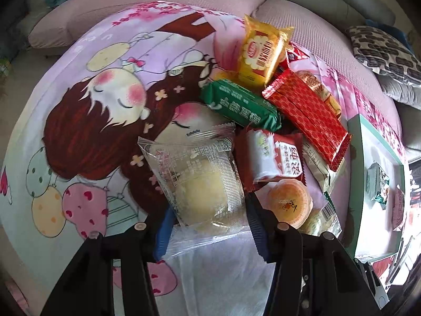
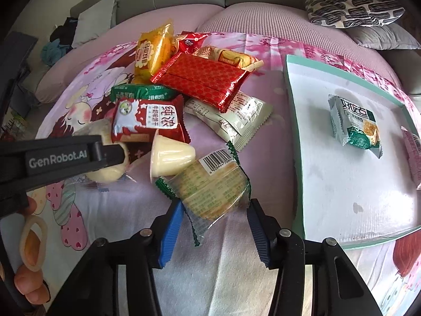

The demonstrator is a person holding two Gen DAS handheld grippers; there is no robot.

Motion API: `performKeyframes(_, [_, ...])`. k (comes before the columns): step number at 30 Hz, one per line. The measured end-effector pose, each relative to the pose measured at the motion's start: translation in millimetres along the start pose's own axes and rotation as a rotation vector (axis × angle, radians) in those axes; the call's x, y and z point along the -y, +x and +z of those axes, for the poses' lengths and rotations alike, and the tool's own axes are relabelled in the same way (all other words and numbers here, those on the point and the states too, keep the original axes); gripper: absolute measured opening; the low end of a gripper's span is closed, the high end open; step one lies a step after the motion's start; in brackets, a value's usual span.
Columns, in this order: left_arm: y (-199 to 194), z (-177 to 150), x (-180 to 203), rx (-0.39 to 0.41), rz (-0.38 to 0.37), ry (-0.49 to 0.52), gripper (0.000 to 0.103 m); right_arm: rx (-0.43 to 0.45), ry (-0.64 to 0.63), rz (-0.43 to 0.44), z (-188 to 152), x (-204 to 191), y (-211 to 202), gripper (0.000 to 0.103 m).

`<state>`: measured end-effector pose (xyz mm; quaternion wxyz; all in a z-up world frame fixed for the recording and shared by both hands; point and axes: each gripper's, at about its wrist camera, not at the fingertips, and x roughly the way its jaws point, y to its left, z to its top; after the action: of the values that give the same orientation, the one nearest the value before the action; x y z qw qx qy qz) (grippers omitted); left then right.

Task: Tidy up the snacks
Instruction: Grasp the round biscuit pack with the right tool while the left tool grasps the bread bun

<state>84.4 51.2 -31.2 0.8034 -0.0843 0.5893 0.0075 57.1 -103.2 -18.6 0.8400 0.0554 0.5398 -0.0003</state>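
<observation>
Left wrist view, fingers [image 1: 208, 226] grasping clear pastry packet [image 1: 194, 181], right fingers [image 2: 214, 223] grasping green-edged cracker packet [image 2: 210, 189], labels blurred

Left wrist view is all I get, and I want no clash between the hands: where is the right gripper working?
Observer: The right gripper straddles the barcoded cracker pack, with its blue pads against the pack's two sides.
Operator: Is that pack clear of its neighbours?
Observer: No. The jelly cup lies on its side, resting against the pack's far corner.
Operator: Is there room in the tray?
Observer: Yes. The tray is bare over its near half, and a green and silver pack lies further back.
</observation>
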Motion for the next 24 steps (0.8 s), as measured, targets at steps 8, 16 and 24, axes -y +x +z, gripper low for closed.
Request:
performKeyframes(8, [-15, -10, -6, 0.031, -0.03, -0.011, 0.053, 0.013, 0.015, 0.025, -3, 7, -11, 0.05])
performKeyframes(16, [-28, -11, -10, 0.065, -0.058, -0.008, 0.053, 0.025, 0.026, 0.041, -5, 11, -23, 0.049])
performKeyframes(24, [-27, -12, -6, 0.059, -0.048, 0.008, 0.053, 0.004, 0.027, 0.041, -5, 14, -19, 0.037])
